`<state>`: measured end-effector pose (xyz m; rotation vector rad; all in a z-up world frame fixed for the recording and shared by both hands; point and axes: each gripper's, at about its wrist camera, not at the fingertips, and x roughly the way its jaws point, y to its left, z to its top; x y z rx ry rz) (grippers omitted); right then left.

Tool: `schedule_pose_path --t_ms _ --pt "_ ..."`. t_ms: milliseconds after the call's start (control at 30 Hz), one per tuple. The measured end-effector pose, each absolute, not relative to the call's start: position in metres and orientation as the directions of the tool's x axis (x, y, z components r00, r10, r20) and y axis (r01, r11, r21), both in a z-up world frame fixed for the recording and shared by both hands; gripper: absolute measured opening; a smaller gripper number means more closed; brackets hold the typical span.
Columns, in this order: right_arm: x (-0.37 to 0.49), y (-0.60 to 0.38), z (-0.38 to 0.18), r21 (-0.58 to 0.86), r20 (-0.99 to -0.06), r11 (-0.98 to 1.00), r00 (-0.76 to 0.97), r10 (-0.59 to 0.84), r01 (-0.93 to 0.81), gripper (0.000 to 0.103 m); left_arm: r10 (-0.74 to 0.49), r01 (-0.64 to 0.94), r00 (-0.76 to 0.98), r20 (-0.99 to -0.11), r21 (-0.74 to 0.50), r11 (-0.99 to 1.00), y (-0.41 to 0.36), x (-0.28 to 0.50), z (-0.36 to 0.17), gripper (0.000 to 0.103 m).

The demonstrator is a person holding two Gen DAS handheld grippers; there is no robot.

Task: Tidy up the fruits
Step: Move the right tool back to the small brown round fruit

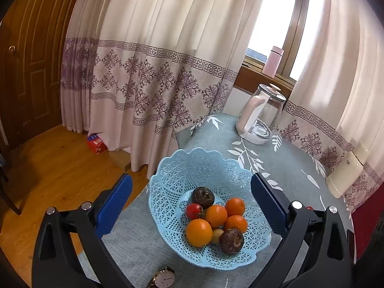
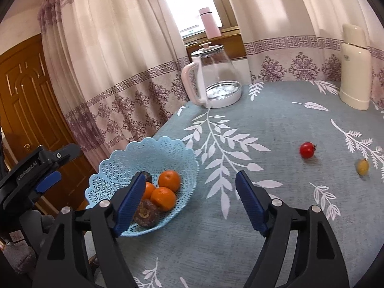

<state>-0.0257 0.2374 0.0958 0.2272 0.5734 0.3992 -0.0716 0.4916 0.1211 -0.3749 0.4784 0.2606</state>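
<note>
My left gripper (image 1: 192, 206) hangs with its fingers spread wide and empty, the pale-blue lattice plastic basket (image 1: 182, 168) of oranges and dark fruits framed between them. My right gripper (image 2: 189, 201) is equally open, holding nothing (its left finger overlaps the basket's rim in view). Beyond and right of its fingers, well apart on the leaf-print surface (image 2: 276, 110), lie a small red tomato (image 2: 307, 150) and, farther right, a small yellow fruit (image 2: 362, 166), likely next to gather.
</note>
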Motion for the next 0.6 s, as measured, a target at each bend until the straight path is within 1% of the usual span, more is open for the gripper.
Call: schedule_pose_path --t_ms 600 --pt "-0.02 0.202 0.087 0.331 -0.5 0.921 0.789 0.356 -0.206 0.077 0.101 -0.239 0.861 -0.498 -0.221 0.946 0.449 -0.063 0.119 0.1"
